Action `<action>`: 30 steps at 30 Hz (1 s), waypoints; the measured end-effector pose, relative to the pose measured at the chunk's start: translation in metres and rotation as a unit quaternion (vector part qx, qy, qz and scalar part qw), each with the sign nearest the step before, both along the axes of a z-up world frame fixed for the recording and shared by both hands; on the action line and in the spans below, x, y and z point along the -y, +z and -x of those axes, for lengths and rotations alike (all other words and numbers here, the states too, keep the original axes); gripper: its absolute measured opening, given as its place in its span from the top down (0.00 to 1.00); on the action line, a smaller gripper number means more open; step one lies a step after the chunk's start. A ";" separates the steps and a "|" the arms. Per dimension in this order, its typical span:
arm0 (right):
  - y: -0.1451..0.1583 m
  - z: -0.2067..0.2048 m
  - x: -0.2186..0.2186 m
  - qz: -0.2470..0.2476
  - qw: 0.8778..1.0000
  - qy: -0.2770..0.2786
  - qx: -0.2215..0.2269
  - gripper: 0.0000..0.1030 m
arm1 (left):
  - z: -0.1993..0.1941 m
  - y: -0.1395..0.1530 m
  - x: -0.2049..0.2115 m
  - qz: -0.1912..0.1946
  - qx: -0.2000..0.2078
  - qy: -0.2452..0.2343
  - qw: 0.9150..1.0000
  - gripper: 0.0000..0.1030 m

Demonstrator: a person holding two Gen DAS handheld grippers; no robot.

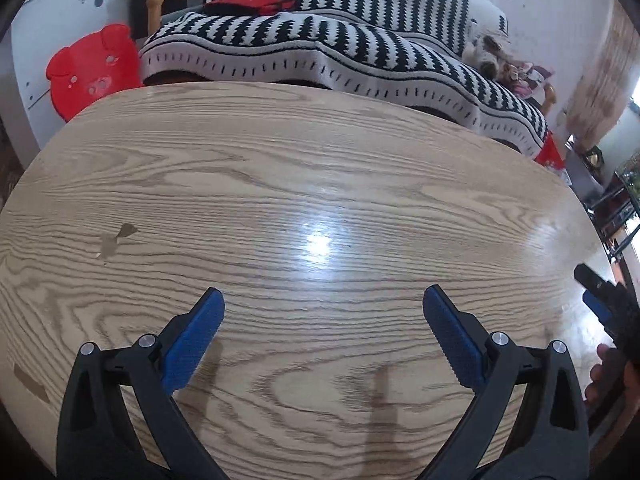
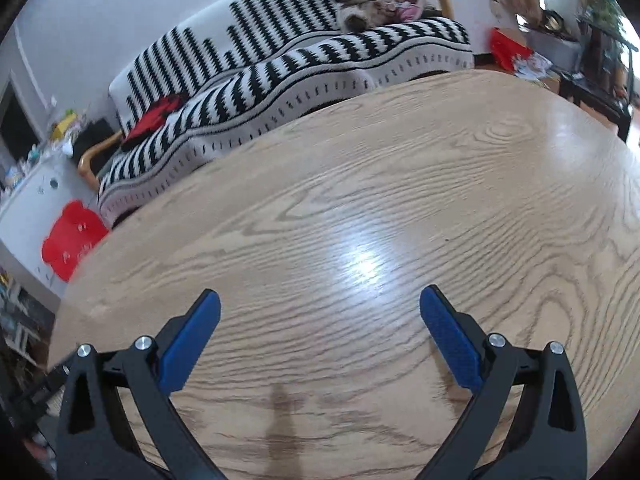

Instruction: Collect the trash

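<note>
My left gripper [image 1: 323, 300] is open and empty, held above a light wood-grain table [image 1: 280, 184]. My right gripper [image 2: 320, 300] is open and empty above the same table [image 2: 400, 200]. The right gripper also shows at the right edge of the left wrist view [image 1: 600, 300], with the hand that holds it. No trash shows on the table in either view. A small chipped patch [image 1: 116, 240] marks the table's left part.
A sofa with a black-and-white patterned cover [image 1: 320, 52] stands behind the table, also in the right wrist view [image 2: 280, 80]. A dog [image 2: 360, 12] lies on it. A red stool [image 1: 92, 68] stands at the left. A red bag [image 2: 508, 52] and shelves stand at the right.
</note>
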State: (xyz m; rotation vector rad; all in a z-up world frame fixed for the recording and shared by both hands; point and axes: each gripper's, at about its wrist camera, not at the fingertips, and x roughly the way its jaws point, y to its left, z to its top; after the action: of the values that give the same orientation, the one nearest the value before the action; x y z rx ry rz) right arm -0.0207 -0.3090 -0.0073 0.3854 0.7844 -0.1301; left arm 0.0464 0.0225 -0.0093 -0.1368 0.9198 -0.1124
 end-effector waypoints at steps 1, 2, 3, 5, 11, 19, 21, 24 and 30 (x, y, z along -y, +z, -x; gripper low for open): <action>0.000 -0.001 -0.005 0.009 1.000 0.008 -0.002 0.06 | 0.000 0.000 -0.001 -0.004 -0.001 0.006 1.000 0.06; 0.000 -0.001 -0.008 0.014 1.000 0.013 -0.003 0.07 | 0.000 0.000 -0.002 -0.006 -0.002 0.010 1.000 0.06; 0.000 0.000 -0.012 0.025 1.000 0.019 -0.003 0.06 | -0.001 -0.001 -0.002 -0.006 -0.004 0.011 1.000 0.06; 0.001 -0.001 -0.018 0.042 0.999 0.028 -0.004 0.06 | -0.002 -0.003 -0.001 -0.008 -0.009 0.009 1.000 0.06; -0.002 -0.002 -0.036 0.084 0.995 0.052 -0.016 0.06 | 0.000 -0.004 0.005 -0.043 -0.006 0.008 0.999 0.06; -0.005 -0.004 -0.043 0.093 0.993 0.071 -0.025 0.07 | 0.003 -0.003 0.007 -0.060 0.002 0.009 0.998 0.06; -0.005 -0.004 -0.044 0.097 0.992 0.072 -0.025 0.07 | 0.003 -0.003 0.008 -0.061 0.001 0.009 0.998 0.06; -0.005 -0.003 -0.047 0.105 0.991 0.076 -0.024 0.07 | 0.003 -0.003 0.010 -0.062 0.002 0.007 0.998 0.06; -0.005 -0.004 -0.050 0.115 0.990 0.081 -0.023 0.07 | 0.005 -0.003 0.017 -0.076 0.007 -0.002 0.997 0.06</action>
State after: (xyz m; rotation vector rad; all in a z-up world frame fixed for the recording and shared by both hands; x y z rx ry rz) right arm -0.0168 -0.2592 -0.0119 0.1001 0.8337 -0.0758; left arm 0.0413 0.0053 -0.0126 0.0066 0.9111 -0.0476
